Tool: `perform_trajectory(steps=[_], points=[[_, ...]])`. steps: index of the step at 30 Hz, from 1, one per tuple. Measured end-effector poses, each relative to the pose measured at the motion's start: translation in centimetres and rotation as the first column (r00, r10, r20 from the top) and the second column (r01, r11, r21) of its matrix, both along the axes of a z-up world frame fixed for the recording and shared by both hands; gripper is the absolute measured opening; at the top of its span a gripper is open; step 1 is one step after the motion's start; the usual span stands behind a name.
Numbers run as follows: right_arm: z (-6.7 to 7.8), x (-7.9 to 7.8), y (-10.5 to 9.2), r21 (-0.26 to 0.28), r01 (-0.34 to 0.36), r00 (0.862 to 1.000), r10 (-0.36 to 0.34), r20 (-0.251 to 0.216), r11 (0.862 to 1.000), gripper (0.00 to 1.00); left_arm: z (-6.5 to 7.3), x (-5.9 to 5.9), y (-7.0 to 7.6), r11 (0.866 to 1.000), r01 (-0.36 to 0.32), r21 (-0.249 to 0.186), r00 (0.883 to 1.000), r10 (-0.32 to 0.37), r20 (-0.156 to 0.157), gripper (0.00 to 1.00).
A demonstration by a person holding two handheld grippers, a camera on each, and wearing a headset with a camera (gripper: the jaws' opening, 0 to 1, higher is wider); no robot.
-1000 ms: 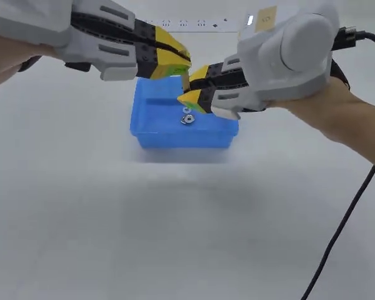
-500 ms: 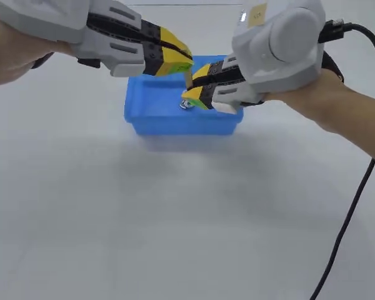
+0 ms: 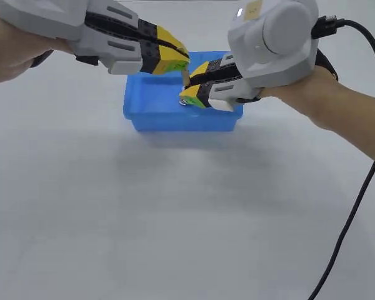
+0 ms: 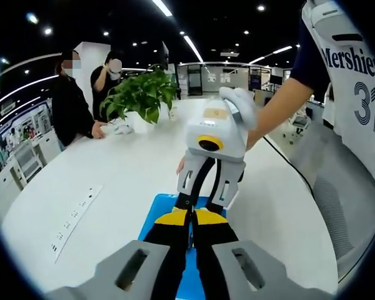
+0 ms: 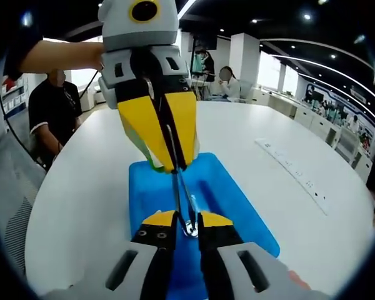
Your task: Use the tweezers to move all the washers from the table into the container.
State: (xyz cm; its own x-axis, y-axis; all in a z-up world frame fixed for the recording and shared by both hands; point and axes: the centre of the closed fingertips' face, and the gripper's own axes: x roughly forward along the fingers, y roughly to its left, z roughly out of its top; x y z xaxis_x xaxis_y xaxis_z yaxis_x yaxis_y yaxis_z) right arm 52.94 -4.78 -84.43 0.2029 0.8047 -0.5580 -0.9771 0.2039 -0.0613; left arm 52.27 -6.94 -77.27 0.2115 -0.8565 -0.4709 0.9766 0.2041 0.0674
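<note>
Two-handed, held the tweezers (image 5: 176, 187) above the blue container (image 3: 175, 119). Clamped their upper end in the left gripper (image 3: 182, 59), with jaws closed tight on the thin metal. Squeezed the lower arms with the right gripper (image 5: 187, 220), with jaws narrow and pressed on both sides, just below and facing the left gripper's tips. Saw a washer (image 5: 189, 230) at the tweezer tips, just ahead of the right gripper's jaws, over the container's floor; could not tell whether pinched or lying there.

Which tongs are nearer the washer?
Right. The right tongs sit either side of the washer; the left tongs hold the other end of the tweezers, farther back.
</note>
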Motion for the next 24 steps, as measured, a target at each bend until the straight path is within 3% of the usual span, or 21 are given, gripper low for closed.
perform_trajectory(steps=[8, 16, 24], points=[[2.9, -0.6, -0.3, 0.059, 0.010, 1.000, -0.011, 0.021, 0.998, 0.13, 2.7, -0.4, 0.1, 1.000, 0.002, -0.022, 0.999, 0.000, 0.050, 0.06], [5.9, -3.0, -1.1, 0.085, -0.017, 0.998, 0.011, 0.066, 0.996, 0.10, 6.0, -3.5, -0.2, 0.999, 0.025, -0.025, 0.996, -0.023, 0.084, 0.05], [9.7, -6.5, -2.0, 0.132, -0.043, 0.995, 0.031, 0.094, 0.990, 0.09, 9.8, -7.4, -0.9, 0.992, 0.065, -0.105, 0.992, -0.053, 0.113, 0.05]])
